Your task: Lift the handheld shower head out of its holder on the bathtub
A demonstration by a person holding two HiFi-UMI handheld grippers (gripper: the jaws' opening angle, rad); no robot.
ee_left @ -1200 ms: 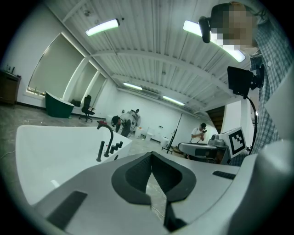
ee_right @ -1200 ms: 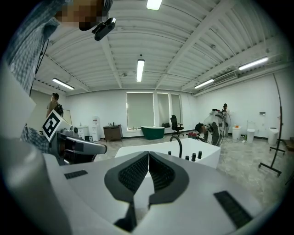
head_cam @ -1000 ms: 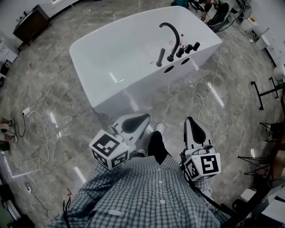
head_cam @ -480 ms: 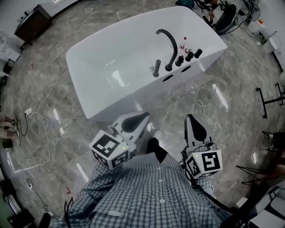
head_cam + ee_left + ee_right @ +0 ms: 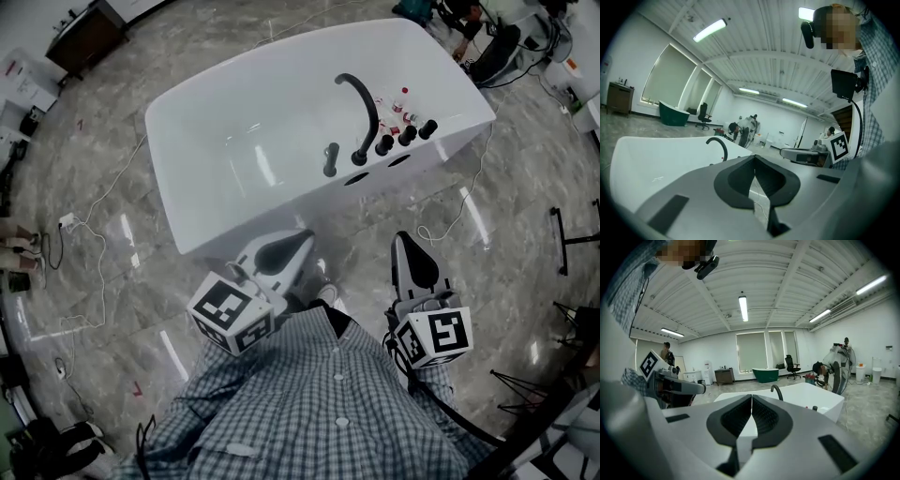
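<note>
The white bathtub (image 5: 216, 202) stands ahead on the marble floor. On its near right rim a black handheld shower head (image 5: 330, 159) stands upright in its holder, beside the curved black faucet (image 5: 364, 103) and three black knobs (image 5: 406, 137). My left gripper (image 5: 300, 239) and right gripper (image 5: 401, 242) are held side by side in front of the tub, well short of it. Both are shut with nothing between the jaws, as the left gripper view (image 5: 754, 158) and the right gripper view (image 5: 751, 398) show. The faucet (image 5: 777, 391) shows past the right jaws.
White cables (image 5: 94, 248) trail over the floor left of the tub, and another cable (image 5: 459, 202) lies at its right. Small red-capped bottles (image 5: 398, 101) sit on the far rim. Black stands (image 5: 577, 319) are at the right edge. People work by equipment (image 5: 833, 363) behind the tub.
The person has walked toward the tub, carrying both grippers forward with them. The tub sits a little nearer and more centred. Both grippers stay shut.
</note>
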